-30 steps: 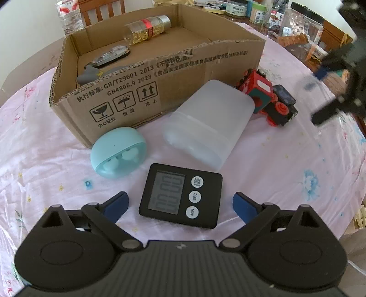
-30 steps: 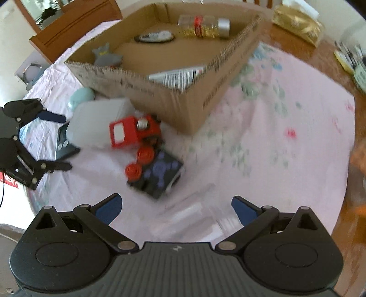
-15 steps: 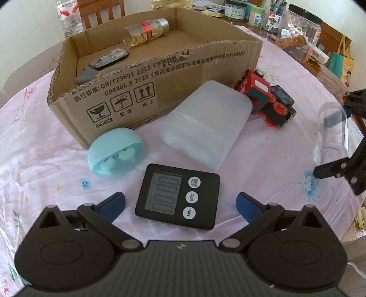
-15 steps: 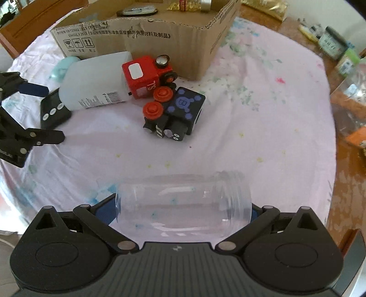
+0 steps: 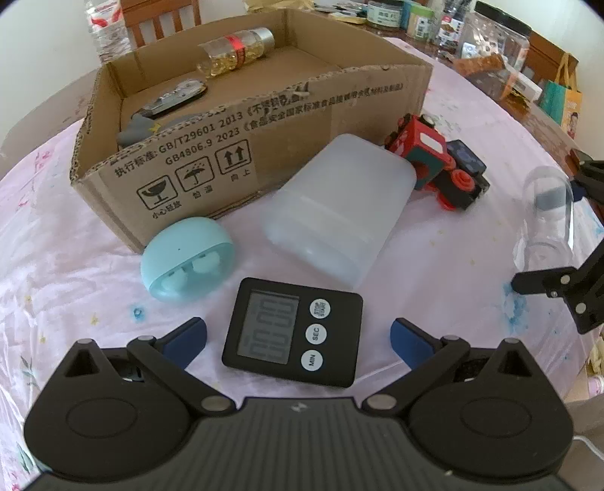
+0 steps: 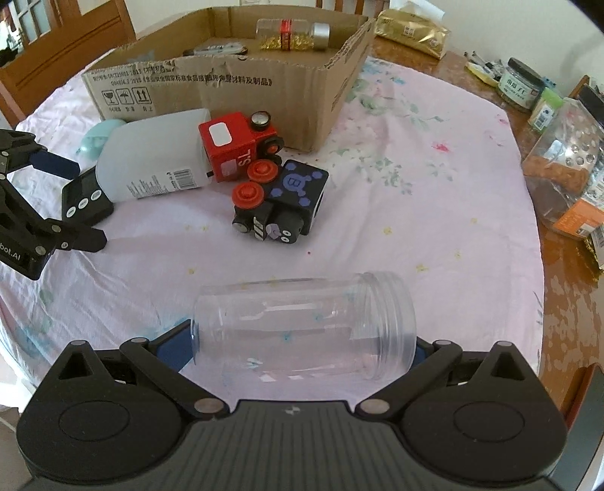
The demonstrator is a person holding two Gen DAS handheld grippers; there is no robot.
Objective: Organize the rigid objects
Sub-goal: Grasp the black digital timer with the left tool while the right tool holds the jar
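My left gripper [image 5: 298, 334] is open with its fingers on either side of a black digital timer [image 5: 292, 330] lying on the tablecloth. My right gripper [image 6: 302, 349] is open around a clear plastic jar [image 6: 302, 328] lying on its side between its fingers; the jar also shows in the left wrist view [image 5: 549, 211]. A cardboard box [image 5: 264, 113] holds a pill bottle [image 5: 236, 51], a flat tool and a grey object. A frosted white container [image 5: 339, 204], a teal earbud case [image 5: 187, 258] and a red and black toy train [image 6: 264, 173] lie in front of the box.
Jars, packets and snack containers [image 6: 566, 151] crowd the wooden table's right side past the pink cloth. A chair [image 5: 158, 15] and a water bottle stand behind the box. The table edge runs close on the right in the right wrist view.
My right gripper swung down and came around the clear jar lying on the cloth. My left gripper crept slightly closer around the timer.
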